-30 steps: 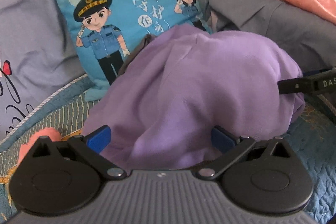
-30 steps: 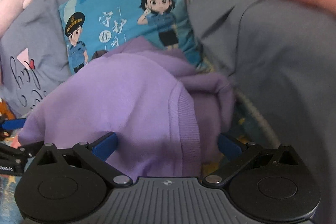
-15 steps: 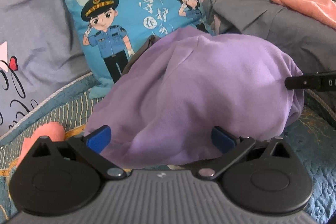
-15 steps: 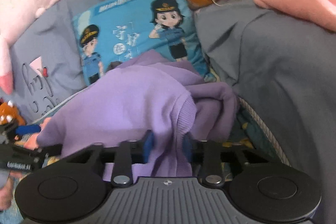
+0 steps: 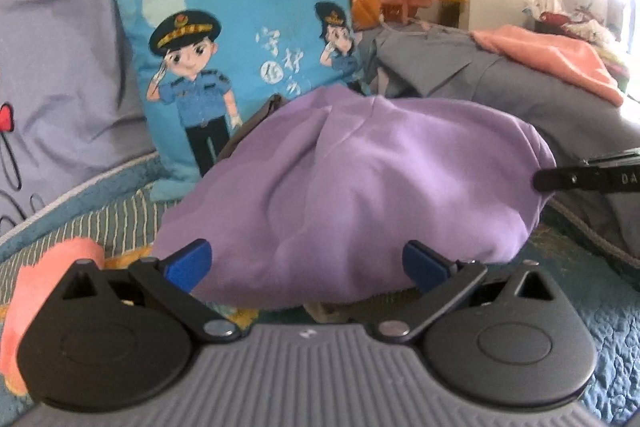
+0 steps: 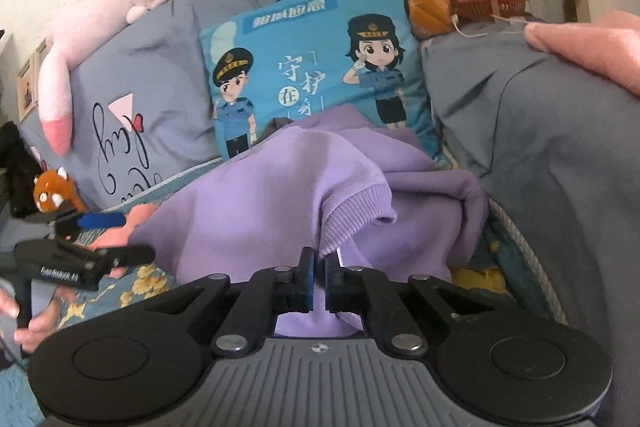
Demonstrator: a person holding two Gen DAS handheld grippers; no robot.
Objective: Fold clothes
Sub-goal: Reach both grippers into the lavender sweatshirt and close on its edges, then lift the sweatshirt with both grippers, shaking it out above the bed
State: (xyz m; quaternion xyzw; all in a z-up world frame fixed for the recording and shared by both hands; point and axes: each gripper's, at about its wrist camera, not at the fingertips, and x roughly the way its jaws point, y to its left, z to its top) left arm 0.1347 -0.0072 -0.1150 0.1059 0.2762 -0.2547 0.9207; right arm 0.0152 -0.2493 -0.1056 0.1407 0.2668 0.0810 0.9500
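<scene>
The right gripper [image 6: 319, 273] points down a little and pinches the ribbed hem of the soft purple sweater [image 6: 280, 195]. The left gripper [image 5: 306, 263] is wide open, the puffy sweater just ahead.

The blue cartoon pillow [image 6: 308, 67] blocked my way behind the purple sweatshirt [image 6: 280, 195], and grey bedding [image 6: 560, 167] crowded its right. Only the patterned quilt [image 5: 600, 287] in front of it lay passable.
</scene>
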